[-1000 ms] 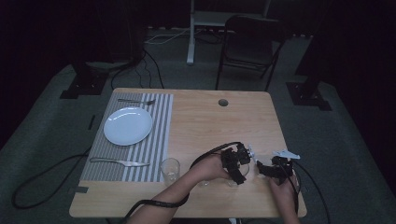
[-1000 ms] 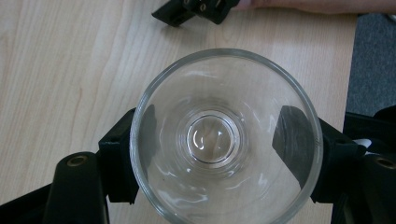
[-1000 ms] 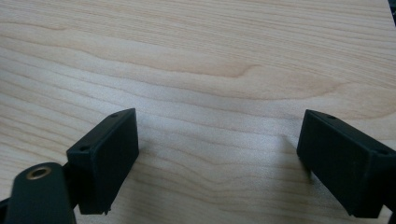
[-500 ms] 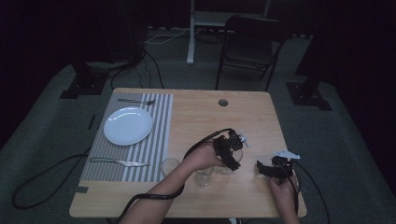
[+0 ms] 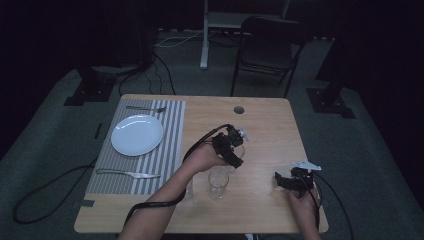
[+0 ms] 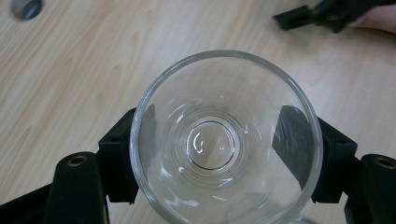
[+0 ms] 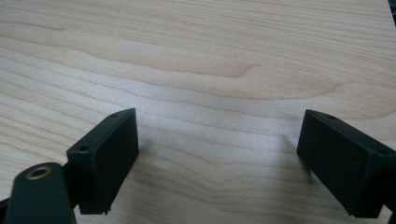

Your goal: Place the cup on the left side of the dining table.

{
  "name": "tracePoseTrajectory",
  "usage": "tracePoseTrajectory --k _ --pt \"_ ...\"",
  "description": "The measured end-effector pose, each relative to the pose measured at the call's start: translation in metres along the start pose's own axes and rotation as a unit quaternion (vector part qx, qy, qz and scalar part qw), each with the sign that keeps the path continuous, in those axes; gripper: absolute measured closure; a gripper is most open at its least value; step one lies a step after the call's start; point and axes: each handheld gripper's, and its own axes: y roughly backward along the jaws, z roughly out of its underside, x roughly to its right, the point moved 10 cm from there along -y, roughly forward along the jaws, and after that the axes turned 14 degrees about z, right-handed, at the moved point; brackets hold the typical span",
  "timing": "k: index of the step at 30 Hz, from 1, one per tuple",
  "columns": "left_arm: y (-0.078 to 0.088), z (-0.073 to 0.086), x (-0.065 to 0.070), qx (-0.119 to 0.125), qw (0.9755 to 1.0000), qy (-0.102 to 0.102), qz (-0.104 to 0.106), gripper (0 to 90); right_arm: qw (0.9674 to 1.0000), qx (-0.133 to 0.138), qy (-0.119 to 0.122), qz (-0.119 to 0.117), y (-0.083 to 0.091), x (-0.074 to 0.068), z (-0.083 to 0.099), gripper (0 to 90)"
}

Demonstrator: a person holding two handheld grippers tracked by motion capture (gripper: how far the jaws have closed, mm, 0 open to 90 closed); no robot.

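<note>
- Left gripper (image 5: 235,150) clamps a clear round drinking glass (image 6: 226,140); black pads press its wall at 9 and 3 o'clock in the left gripper view
- Glass (image 5: 218,182) sits near table centre, at 4 o'clock from the round white plate (image 5: 137,135)
- Right gripper (image 5: 285,181) with jaws spread wide, nothing between, over bare light wooden table (image 7: 210,56), at 3 o'clock of the glass
</note>
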Motion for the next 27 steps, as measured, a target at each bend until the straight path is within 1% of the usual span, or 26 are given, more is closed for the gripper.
tracePoseTrajectory --k 2,5,6,7,8,10,15,20,22,23,25,27 --pt "0.005 0.005 -0.008 0.000 0.9999 0.009 -0.011 28.7 1.0000 0.000 0.000 0.000 0.000 0.000 0.000 12.3" --pt "0.011 0.013 -0.017 0.000 0.9996 0.021 -0.018 28.7 1.0000 0.000 0.000 0.000 0.000 0.000 0.000 12.3" --pt "0.013 0.014 -0.019 0.002 0.9996 0.023 -0.019 28.7 1.0000 0.000 0.000 0.000 0.000 0.000 0.000 12.3" --pt "0.015 0.016 -0.021 0.006 0.9993 0.030 -0.021 28.7 1.0000 0.000 0.000 0.000 0.000 0.000 0.000 12.3" --pt "0.016 0.018 -0.024 0.008 0.9992 0.031 -0.023 28.7 1.0000 0.000 0.000 0.000 0.000 0.000 0.000 12.3" --pt "0.019 0.024 -0.030 0.011 0.9985 0.042 -0.033 28.8 1.0000 0.000 0.000 0.000 0.000 0.000 0.000 12.3" --pt "0.027 0.037 -0.039 0.017 0.9971 0.063 -0.040 28.7 1.0000 0.000 0.000 0.000 0.000 0.000 0.000 12.3" --pt "0.038 0.051 -0.045 0.017 0.9962 0.071 -0.048 28.7 1.0000 0.000 0.000 0.000 0.000 0.000 0.000 12.3" --pt "0.044 0.057 -0.048 0.019 0.9951 0.080 -0.054 28.7 1.0000 0.000 0.000 0.000 0.000 0.000 0.000 12.3" --pt "0.047 0.061 -0.052 0.028 0.9939 0.088 -0.060 28.7 1.0000 0.000 0.000 0.000 0.000 0.000 0.000 12.3" --pt "0.052 0.067 -0.056 0.033 0.9925 0.098 -0.066 28.7 1.0000 0.000 0.000 0.000 0.000 0.000 0.000 12.3" --pt "0.056 0.075 -0.060 0.034 0.9912 0.110 -0.065 28.8 1.0000 0.001 0.001 0.000 0.000 0.000 0.000 12.3"
